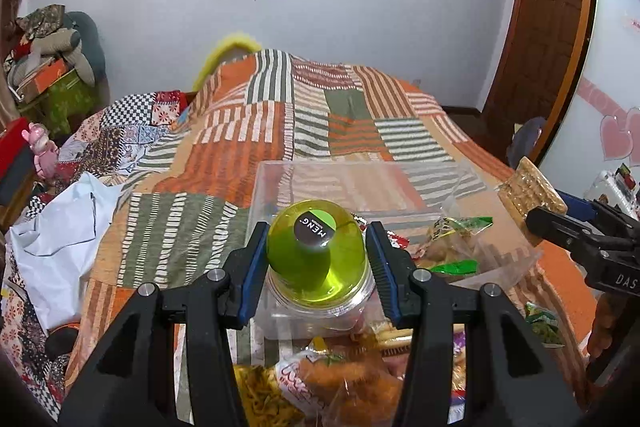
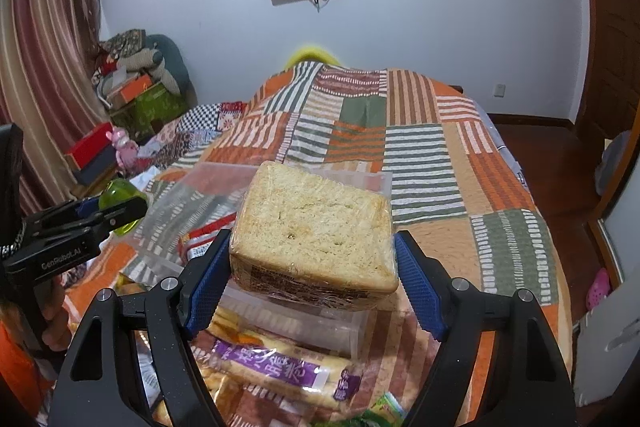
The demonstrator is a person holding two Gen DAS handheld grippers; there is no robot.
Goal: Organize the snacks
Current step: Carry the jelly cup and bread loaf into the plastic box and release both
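My left gripper (image 1: 316, 263) is shut on a green jelly cup (image 1: 316, 255) with a dark round label, held over a clear plastic box (image 1: 360, 183) on the bed. My right gripper (image 2: 314, 267) is shut on a wrapped block of sliced bread (image 2: 314, 227), held above the same clear box (image 2: 296, 323). The bread (image 1: 528, 187) and right gripper also show in the left wrist view at the right. The left gripper with the green cup (image 2: 120, 195) shows in the right wrist view at the left. Loose snack packets (image 1: 320, 383) lie below the grippers.
A patchwork orange and green bedspread (image 1: 280, 131) covers the bed. A purple-labelled bread pack (image 2: 280, 371) and green packets (image 1: 456, 267) lie near the box. A white bag (image 1: 60, 227) and clutter sit at the left. A wooden door (image 1: 552, 27) is at the right.
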